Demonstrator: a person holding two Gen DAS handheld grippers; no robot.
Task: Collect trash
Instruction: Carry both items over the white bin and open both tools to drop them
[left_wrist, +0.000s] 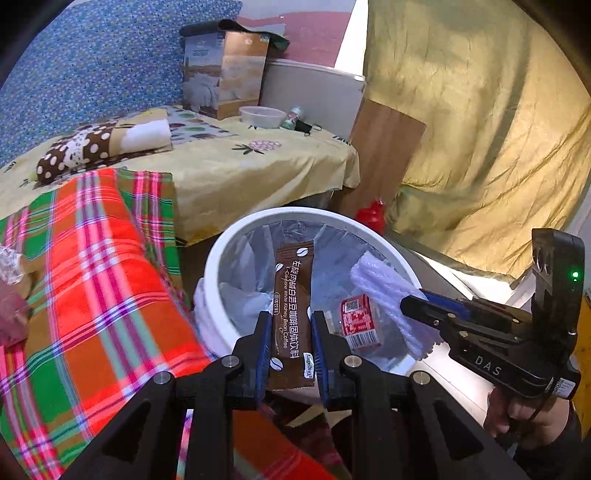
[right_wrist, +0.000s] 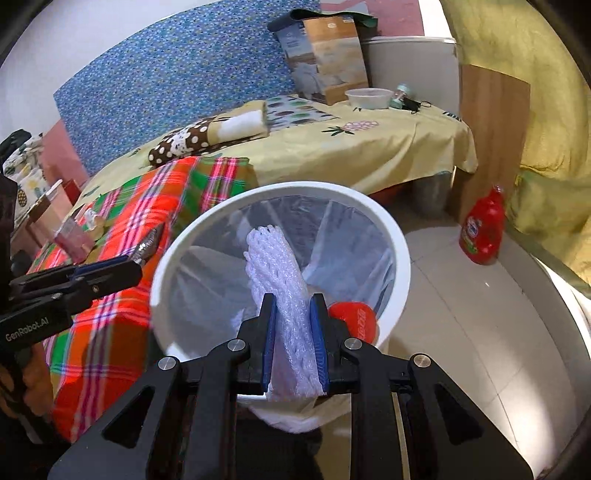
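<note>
Left wrist view: left gripper (left_wrist: 291, 328) clamps coffee sachet (left_wrist: 293, 314) over lined bin (left_wrist: 221, 251); right gripper (right_wrist: 292, 314) clamps foam net (right_wrist: 280, 266).

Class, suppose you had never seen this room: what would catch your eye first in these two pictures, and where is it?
The white trash bin with its clear liner sits on the floor beside the bed. Over it, the left gripper clamps a brown coffee sachet, and the right gripper clamps a white foam net sleeve. The bright red-and-green plaid blanket on the bed stands out too.
</note>
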